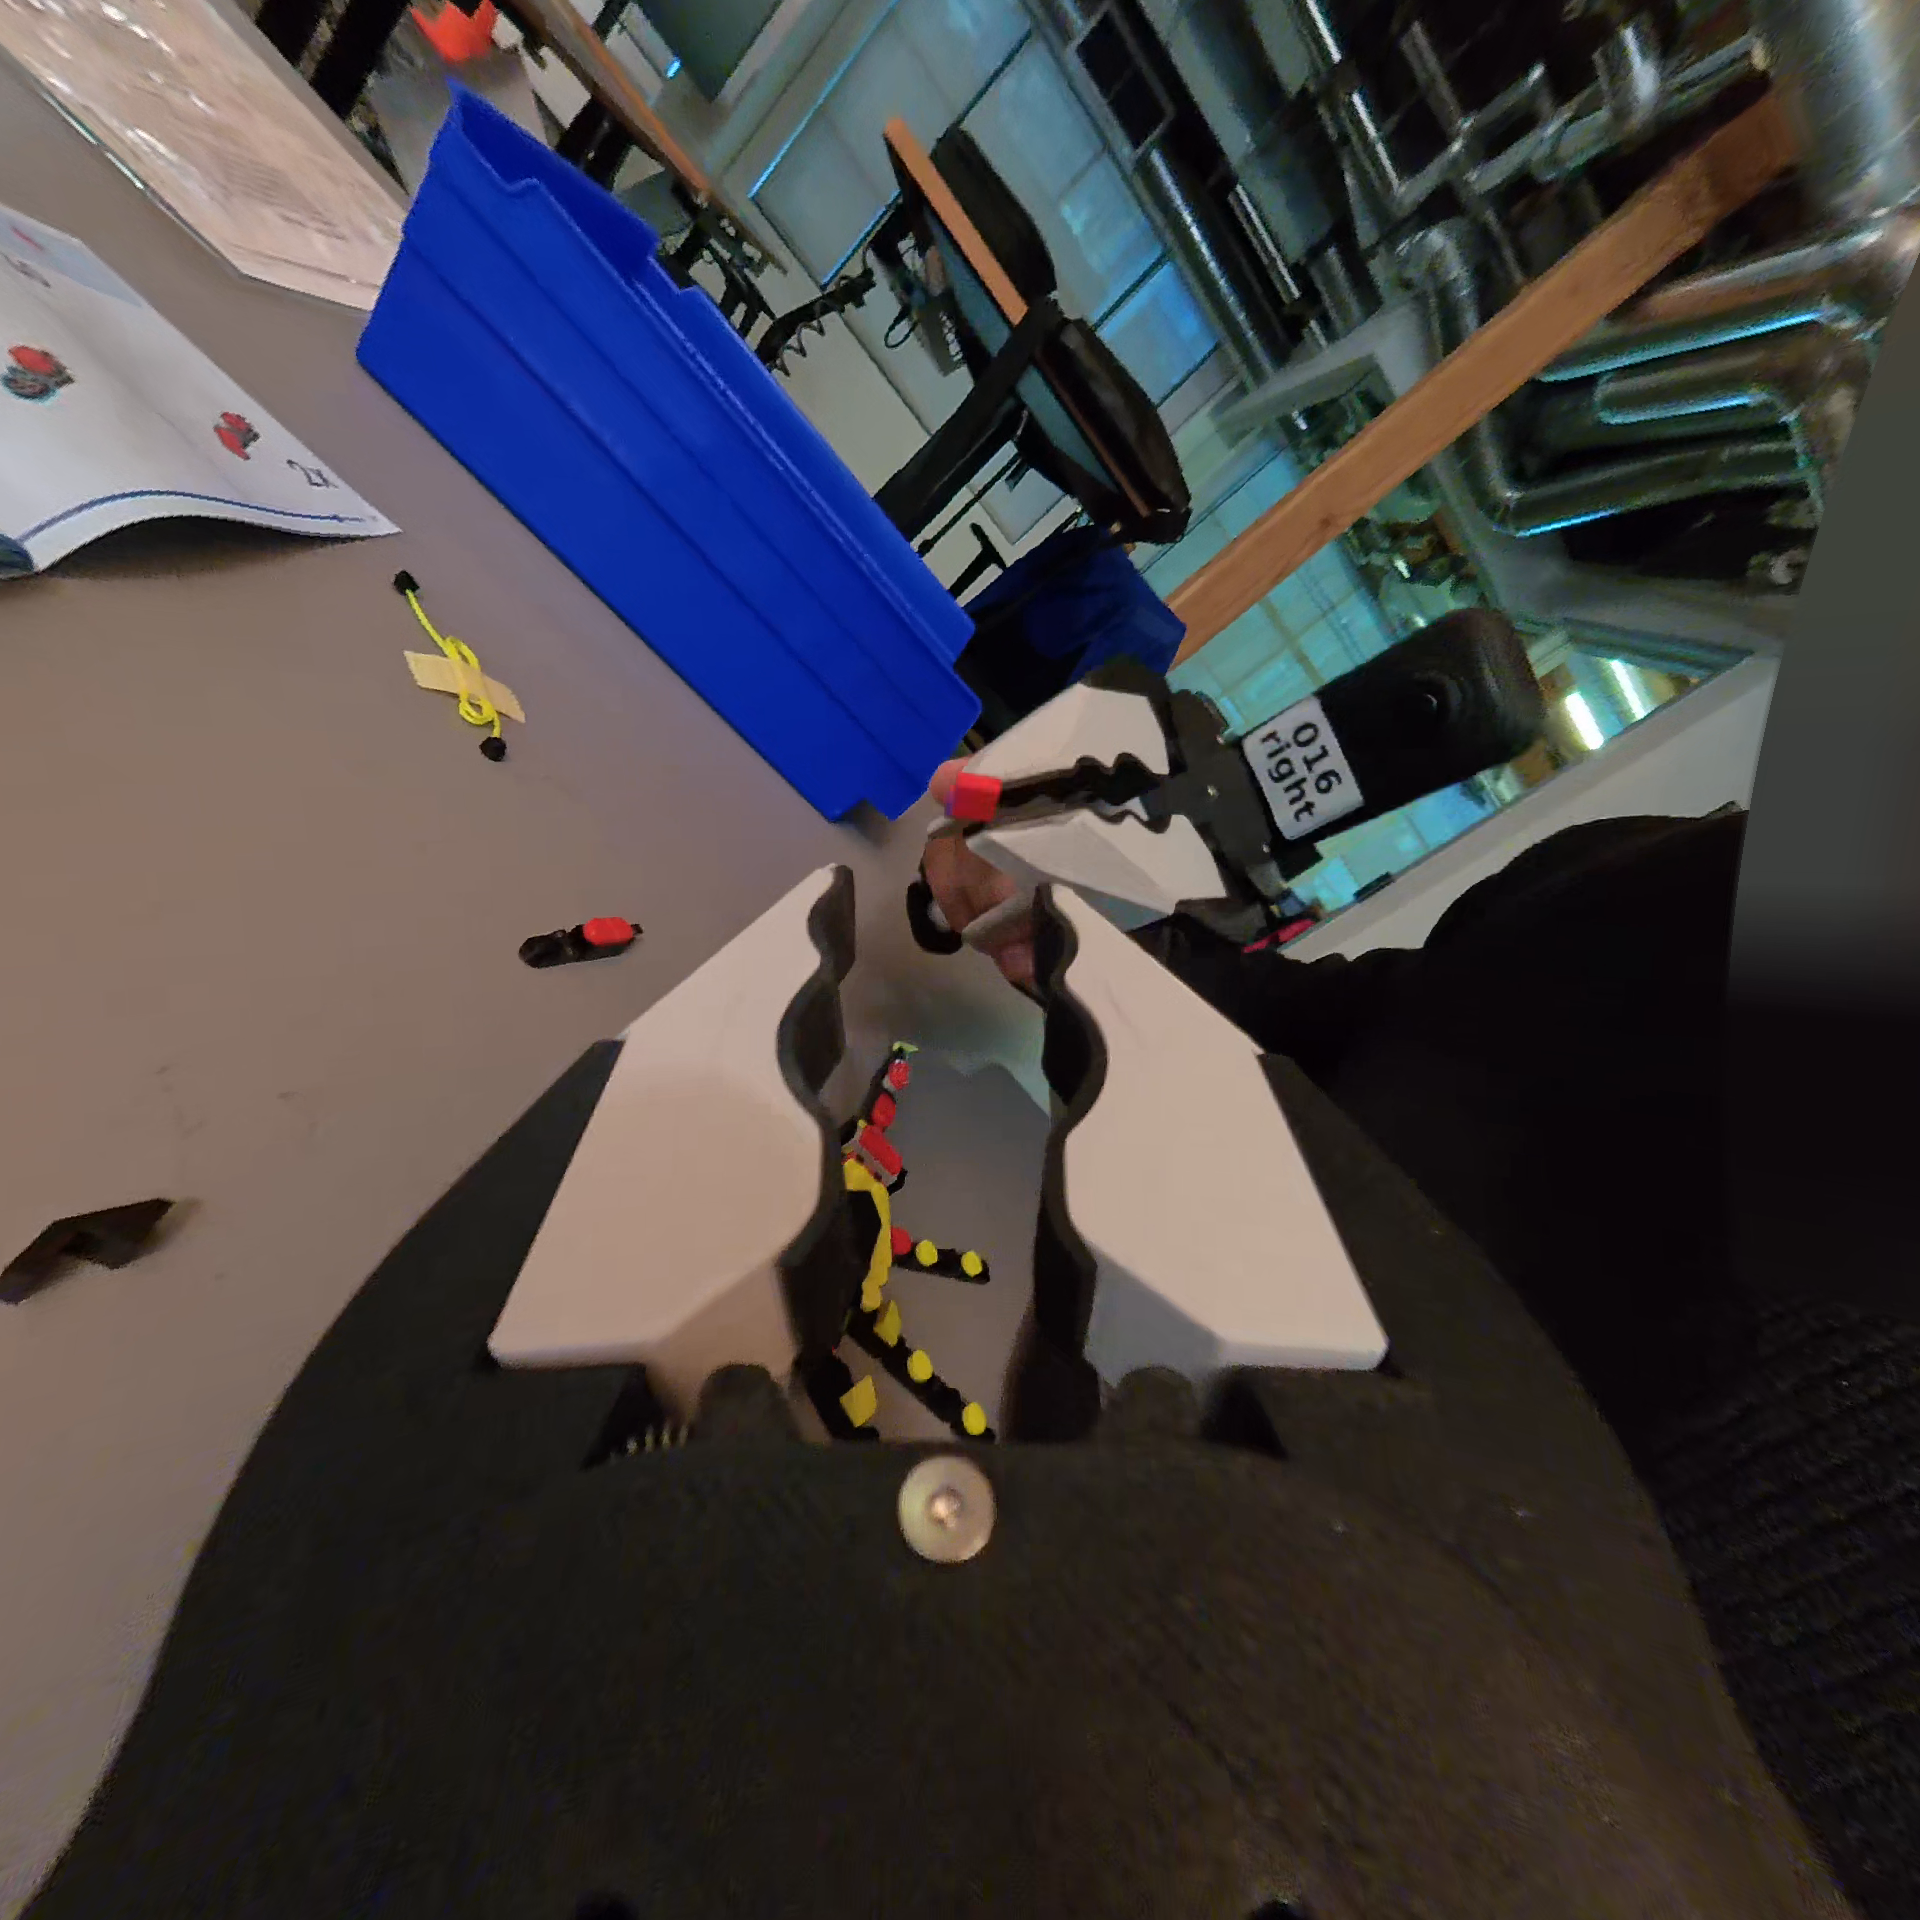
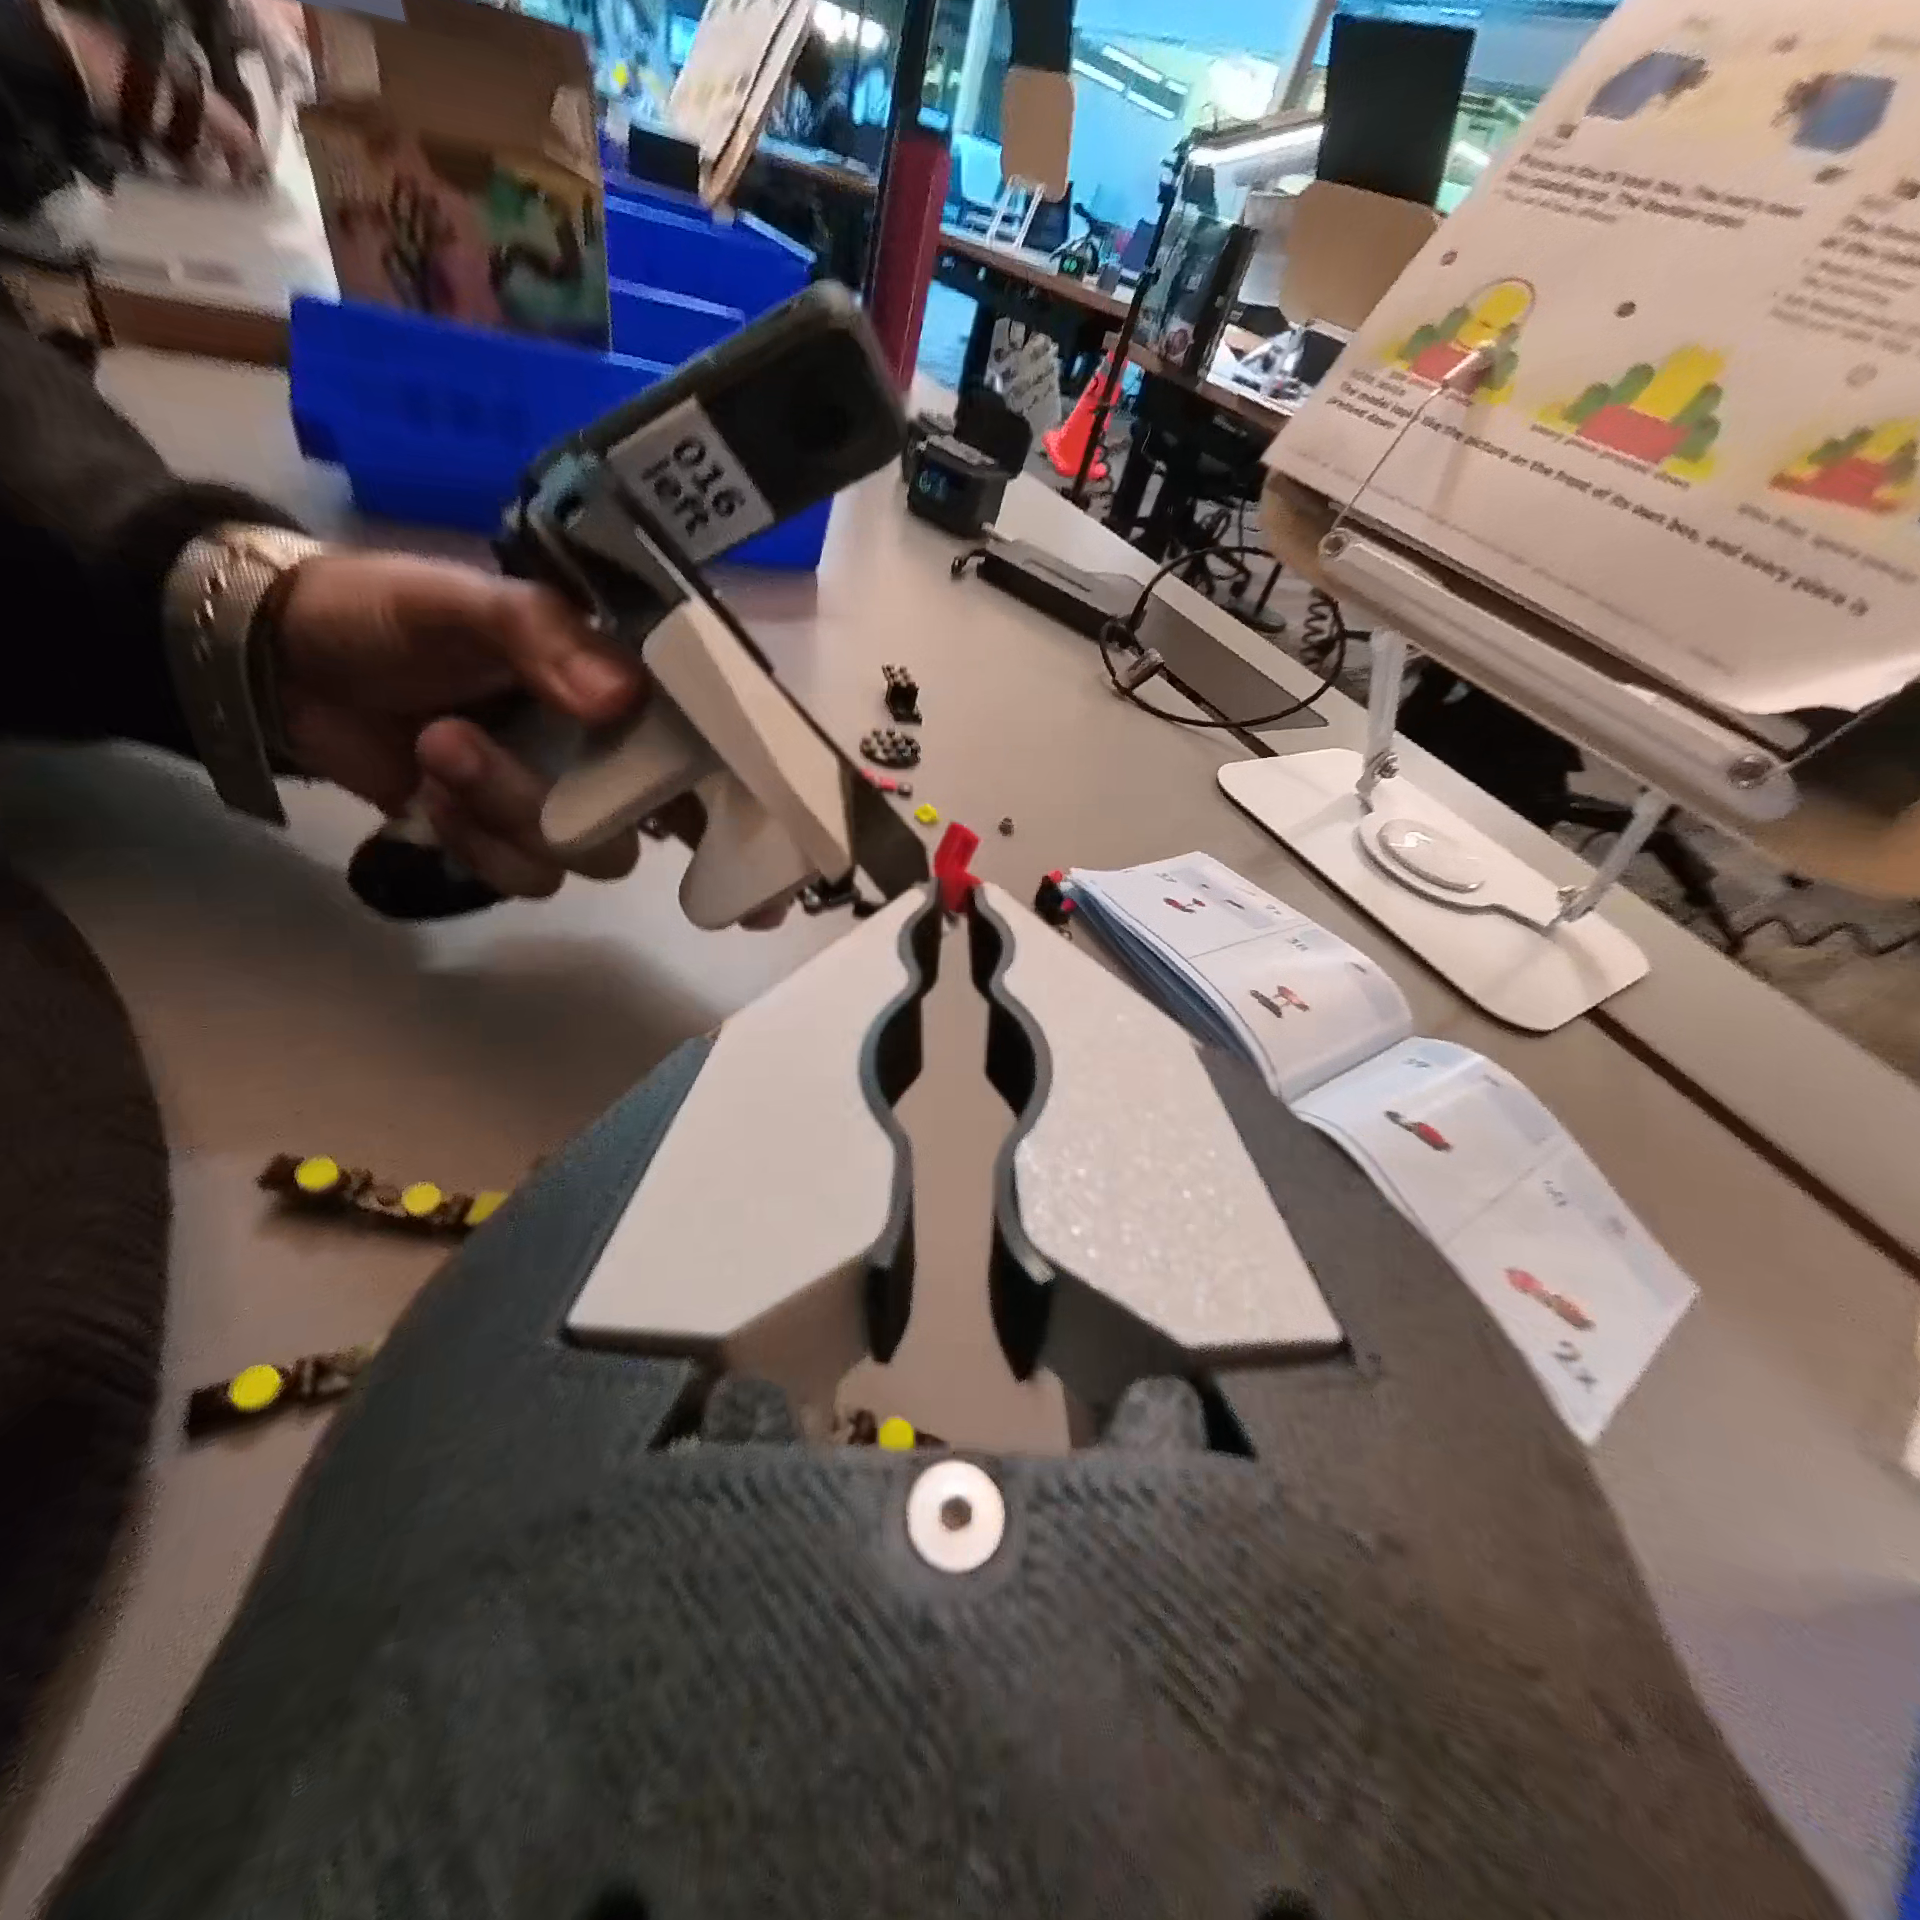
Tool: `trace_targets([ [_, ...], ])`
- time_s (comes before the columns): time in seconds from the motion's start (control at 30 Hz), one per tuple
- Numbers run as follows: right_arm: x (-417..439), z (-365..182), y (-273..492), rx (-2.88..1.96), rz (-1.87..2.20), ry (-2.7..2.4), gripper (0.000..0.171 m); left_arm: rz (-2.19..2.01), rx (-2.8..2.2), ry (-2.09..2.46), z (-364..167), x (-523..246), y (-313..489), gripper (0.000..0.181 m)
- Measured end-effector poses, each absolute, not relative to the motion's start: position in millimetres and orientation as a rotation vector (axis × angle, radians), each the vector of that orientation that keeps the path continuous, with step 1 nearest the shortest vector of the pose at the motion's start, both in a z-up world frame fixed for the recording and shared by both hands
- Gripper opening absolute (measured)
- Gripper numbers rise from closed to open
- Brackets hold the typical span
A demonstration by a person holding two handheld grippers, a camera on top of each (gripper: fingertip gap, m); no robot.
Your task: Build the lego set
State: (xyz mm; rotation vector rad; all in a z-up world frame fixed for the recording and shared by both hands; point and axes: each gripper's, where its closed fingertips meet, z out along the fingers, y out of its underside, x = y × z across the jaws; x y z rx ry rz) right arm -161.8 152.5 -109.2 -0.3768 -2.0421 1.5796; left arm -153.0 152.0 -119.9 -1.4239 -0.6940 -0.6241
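Red lego piece (image 2: 956,854) clamped in right gripper (image 2: 957,902) jaws; left gripper (image 1: 943,914) jaws apart, white-labelled.

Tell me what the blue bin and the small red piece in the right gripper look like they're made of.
The blue bin looks like moulded plastic with a slightly glossy finish: uniform colour, stepped ribs along its wall and soft highlights. The red piece, pinched at the right gripper tips, looks like hard, smooth plastic with crisp edges and saturated colour, probably a lego part.
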Motion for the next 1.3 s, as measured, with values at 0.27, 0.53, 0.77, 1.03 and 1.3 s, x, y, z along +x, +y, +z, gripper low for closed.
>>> trace_targets([
  [0.27, -162, -112, 152, -0.368, 1.575, -2.037, 0.003, -0.682, -1.358, -0.704, -120, -151, 157, 0.030],
  [0.53, -160, -113, 149, -0.367, 1.592, -2.049, 0.003, -0.760, -1.257, -0.738, -117, -157, 153, 0.018],
  [0.77, -161, -115, 148, -0.379, 1.596, -2.058, 0.003, -0.751, -1.244, -0.745, -116, -159, 151, 0.011],
  [1.03, -162, -120, 148, -0.379, 1.555, -2.078, 0.003, -0.743, -1.228, -0.747, -114, -160, 151, 0.009],
  [1.3, -163, -125, 147, -0.375, 1.541, -2.108, 0.003, -0.667, -1.287, -0.754, -119, -164, 151, 0.005],
])
